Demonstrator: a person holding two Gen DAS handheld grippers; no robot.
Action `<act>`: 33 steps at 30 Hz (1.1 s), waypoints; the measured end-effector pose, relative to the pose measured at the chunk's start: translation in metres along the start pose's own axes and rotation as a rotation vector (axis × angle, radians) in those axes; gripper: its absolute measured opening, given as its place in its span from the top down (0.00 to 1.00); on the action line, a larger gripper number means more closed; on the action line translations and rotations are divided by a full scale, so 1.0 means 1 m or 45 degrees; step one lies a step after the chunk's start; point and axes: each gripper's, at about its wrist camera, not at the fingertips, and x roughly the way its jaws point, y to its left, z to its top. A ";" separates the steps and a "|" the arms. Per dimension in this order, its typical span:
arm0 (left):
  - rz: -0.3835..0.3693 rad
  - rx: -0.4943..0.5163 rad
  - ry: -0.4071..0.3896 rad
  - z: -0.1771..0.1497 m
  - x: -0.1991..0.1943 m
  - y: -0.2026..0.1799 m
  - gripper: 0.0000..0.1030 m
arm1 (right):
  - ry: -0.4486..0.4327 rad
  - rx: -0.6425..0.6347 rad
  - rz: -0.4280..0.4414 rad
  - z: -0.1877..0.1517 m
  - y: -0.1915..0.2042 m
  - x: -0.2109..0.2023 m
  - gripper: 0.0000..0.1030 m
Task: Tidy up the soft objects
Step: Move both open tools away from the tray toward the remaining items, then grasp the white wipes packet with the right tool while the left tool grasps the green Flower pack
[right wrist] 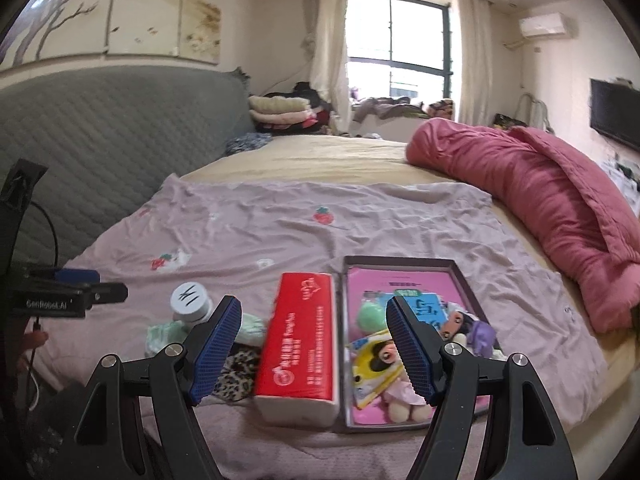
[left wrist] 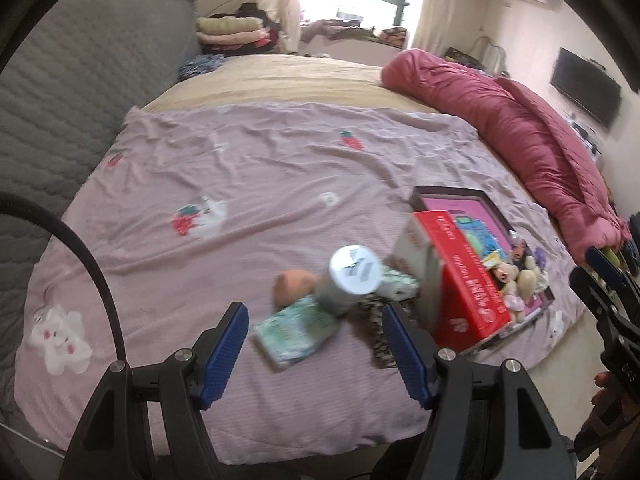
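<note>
Spread over the bed, a mauve blanket (right wrist: 280, 232) is carrying everything, and at its near edge both the left gripper (left wrist: 316, 344) and the right gripper (right wrist: 314, 346) are hanging with jaws apart, gripping nothing. Just beyond them a red tissue box (right wrist: 298, 344) is lying against a shallow tray (right wrist: 400, 260) that is holding plush dolls (right wrist: 460, 328), while tissue packs (left wrist: 294, 330) and a white-capped bottle (left wrist: 352, 276) are sitting beside the box. Farther off, a pink quilt (right wrist: 540, 200) is lying bunched along the bed's right edge.
</note>
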 end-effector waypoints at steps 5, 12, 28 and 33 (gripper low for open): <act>0.020 -0.030 0.030 -0.011 0.003 0.024 0.33 | 0.021 -0.087 0.035 -0.004 0.023 0.006 0.26; -0.012 -0.055 0.092 -0.031 0.014 0.039 0.33 | 0.048 -0.130 0.082 -0.009 0.042 0.013 0.26; -0.077 0.119 0.172 -0.040 0.070 0.023 0.29 | 0.124 -0.188 0.146 -0.028 0.059 0.041 0.26; -0.062 0.200 0.215 -0.035 0.102 0.023 0.29 | 0.157 -0.206 0.164 -0.031 0.060 0.057 0.26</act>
